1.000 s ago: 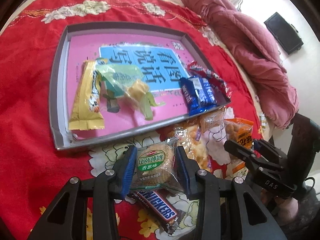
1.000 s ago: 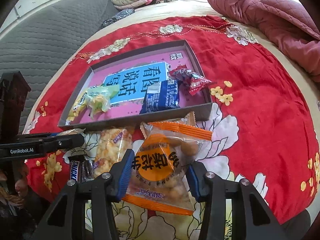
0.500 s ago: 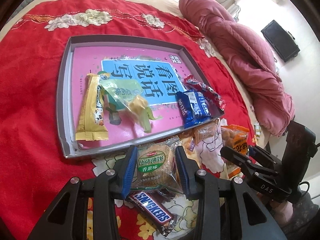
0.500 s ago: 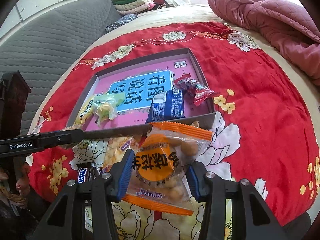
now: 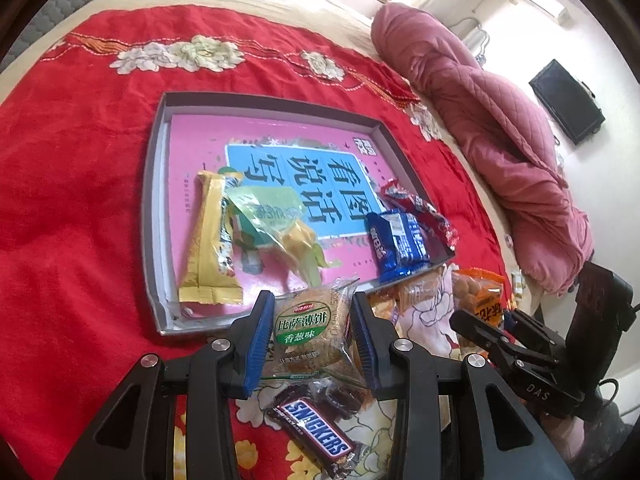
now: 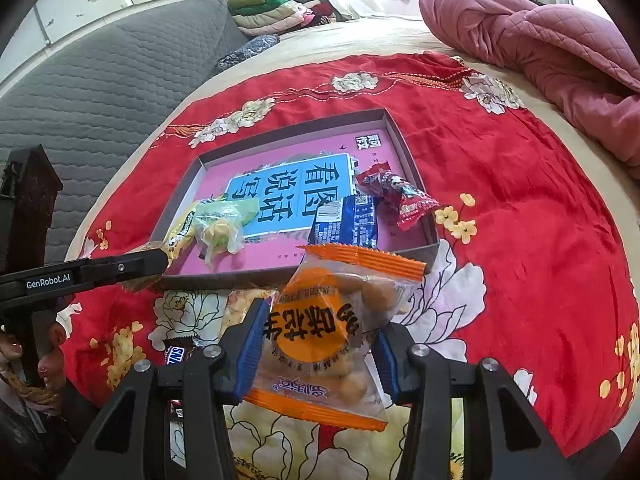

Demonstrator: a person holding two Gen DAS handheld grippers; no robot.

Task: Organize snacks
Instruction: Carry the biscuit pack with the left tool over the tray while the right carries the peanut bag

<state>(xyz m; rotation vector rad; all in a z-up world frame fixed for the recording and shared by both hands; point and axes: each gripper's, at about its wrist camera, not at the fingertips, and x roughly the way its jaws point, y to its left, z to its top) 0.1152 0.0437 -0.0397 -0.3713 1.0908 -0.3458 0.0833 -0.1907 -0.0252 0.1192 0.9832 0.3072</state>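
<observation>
Two grippers are each clamping a snack: left gripper (image 5: 311,336) is squeezing the green-label cracker pack (image 5: 310,334) at lower center, w/ the Snickers bar (image 5: 316,438) lying below it. Right gripper (image 6: 316,342) is pinching the orange peanut bag (image 6: 332,332) at lower center, just below the tray (image 6: 224,278), which is holding four snacks.

Green-labelled biscuit pack (image 5: 310,334) and orange peanut bag (image 6: 324,336), both lifted near tray (image 5: 154,216)

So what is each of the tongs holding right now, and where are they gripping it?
Left tongs clamp the green-label cracker pack by its two side edges. Right tongs clamp the orange peanut bag across its lower middle.
</observation>
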